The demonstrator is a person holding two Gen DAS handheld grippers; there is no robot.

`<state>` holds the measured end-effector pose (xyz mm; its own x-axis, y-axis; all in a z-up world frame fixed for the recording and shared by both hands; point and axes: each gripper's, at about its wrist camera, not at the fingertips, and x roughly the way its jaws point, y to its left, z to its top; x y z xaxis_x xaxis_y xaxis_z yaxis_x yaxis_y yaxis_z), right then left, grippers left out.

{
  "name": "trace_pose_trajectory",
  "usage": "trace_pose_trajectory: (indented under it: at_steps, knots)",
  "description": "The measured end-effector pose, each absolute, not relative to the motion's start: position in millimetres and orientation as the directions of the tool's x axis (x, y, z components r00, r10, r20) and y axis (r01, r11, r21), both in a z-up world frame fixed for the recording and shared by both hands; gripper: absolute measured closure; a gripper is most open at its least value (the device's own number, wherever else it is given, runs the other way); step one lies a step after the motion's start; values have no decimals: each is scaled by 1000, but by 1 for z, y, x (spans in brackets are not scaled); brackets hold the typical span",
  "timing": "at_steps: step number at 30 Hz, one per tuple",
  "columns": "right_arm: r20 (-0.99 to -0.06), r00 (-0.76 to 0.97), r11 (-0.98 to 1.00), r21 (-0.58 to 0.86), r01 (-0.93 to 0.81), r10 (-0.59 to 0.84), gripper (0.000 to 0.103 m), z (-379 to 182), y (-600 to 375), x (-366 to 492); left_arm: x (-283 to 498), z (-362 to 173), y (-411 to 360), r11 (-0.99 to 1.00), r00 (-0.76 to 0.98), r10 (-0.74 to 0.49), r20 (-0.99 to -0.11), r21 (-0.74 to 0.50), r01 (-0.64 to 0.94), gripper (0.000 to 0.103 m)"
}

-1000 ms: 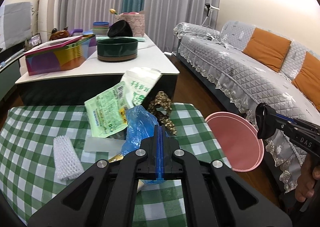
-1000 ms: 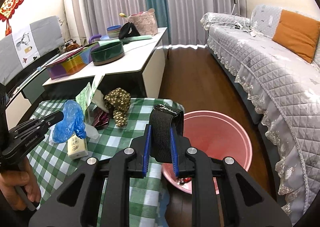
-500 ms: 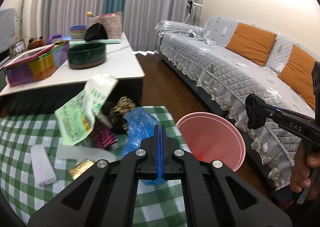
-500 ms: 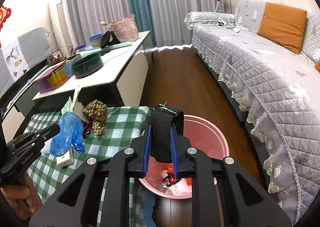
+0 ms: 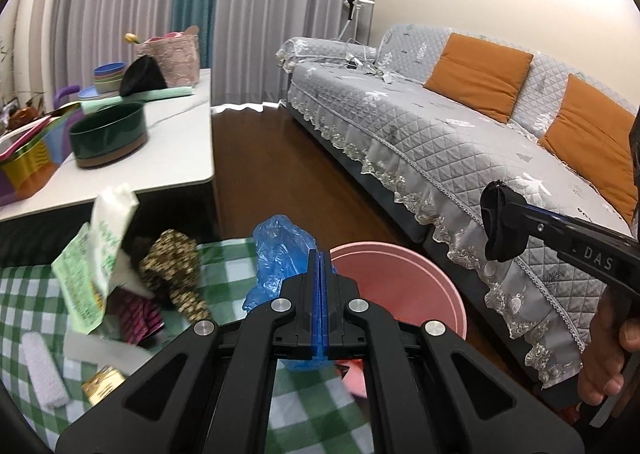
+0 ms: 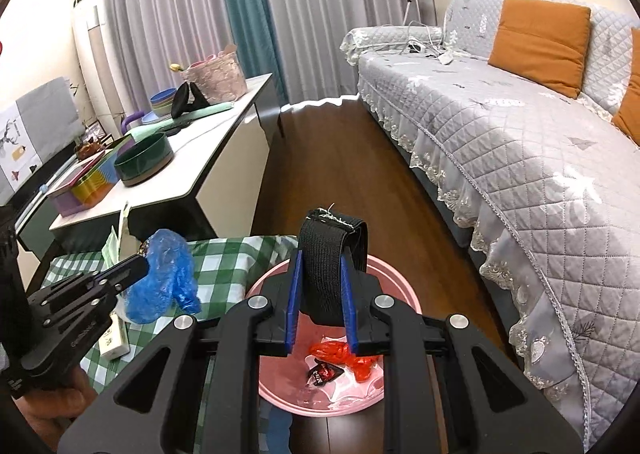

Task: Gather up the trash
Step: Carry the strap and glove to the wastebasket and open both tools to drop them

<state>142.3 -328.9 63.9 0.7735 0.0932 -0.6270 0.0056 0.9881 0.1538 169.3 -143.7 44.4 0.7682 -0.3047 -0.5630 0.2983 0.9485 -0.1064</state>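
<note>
Checked-cloth table (image 5: 36, 294) carries the remaining litter; pink bin (image 6: 396, 296) sits on the floor tight against its edge, presumably so each item needs only a short carry.

Bin already holds red wrappers (image 6: 340, 354), so the job looks partly done.

Right gripper (image 6: 320, 290) hangs directly over the bin mouth, jaws pinching a black strap loop (image 6: 328, 254) upright between the blue pads. Judgement: positioned to release, drop should land inside.

Left gripper (image 5: 321, 294) has its jaws pressed together on a crumpled blue plastic bag (image 5: 280, 250), held off the cloth at the table edge beside the bin rim. Likely queued behind the strap.

On the table: green-white packet (image 5: 92, 254), patterned cloth wad (image 5: 172, 262), white foam roll (image 5: 42, 370), small gold box (image 5: 102, 384).
</note>
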Motion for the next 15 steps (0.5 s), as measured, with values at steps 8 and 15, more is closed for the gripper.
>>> trace_pose_trajectory:
  at_steps: [8,15]
  knots:
    - [-627,774,989,147,5,89,84,63,-332,148,190,43,-168,938,747,-332,-576,-119,325,103]
    - [-637,766,990,143,7,87,84,58,-332,153,200,38,-182,931,730,-344,-590,-118,344,103]
